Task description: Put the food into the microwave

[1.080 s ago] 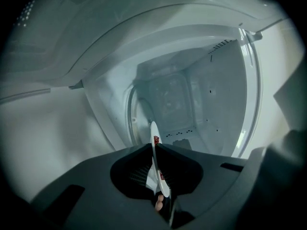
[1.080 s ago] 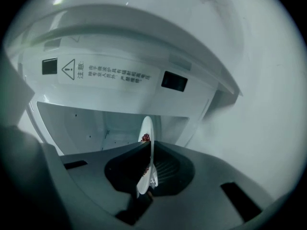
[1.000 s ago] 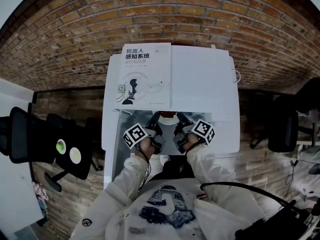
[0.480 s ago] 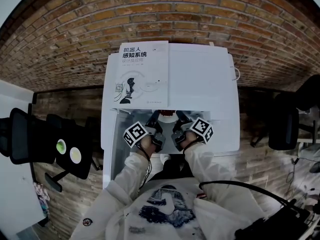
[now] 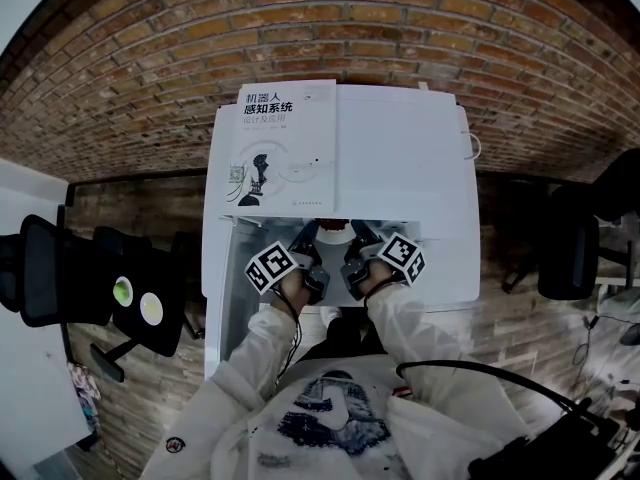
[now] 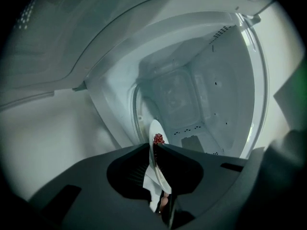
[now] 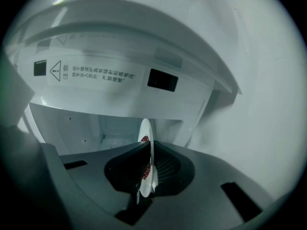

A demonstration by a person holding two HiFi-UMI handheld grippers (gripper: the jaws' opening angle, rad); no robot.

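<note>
A white plate [image 5: 336, 232] with red food [image 6: 159, 139] hangs at the mouth of the open white microwave [image 5: 400, 168], held by both grippers. My left gripper [image 5: 306, 245] is shut on the plate's left rim. In the left gripper view the plate [image 6: 154, 145] stands edge-on between the jaws of that gripper [image 6: 152, 151], with the bare cavity [image 6: 192, 95] behind. My right gripper [image 5: 356, 245] is shut on the right rim. The right gripper view shows the plate [image 7: 145, 128] in that gripper [image 7: 150, 150] below the microwave's upper frame [image 7: 96, 75].
A large book [image 5: 285, 148] lies on top of the microwave. The brick wall [image 5: 150, 68] runs behind it. A black office chair [image 5: 60, 268] stands at the left and another [image 5: 570, 258] at the right. A white cable [image 5: 470, 150] hangs off the microwave's right side.
</note>
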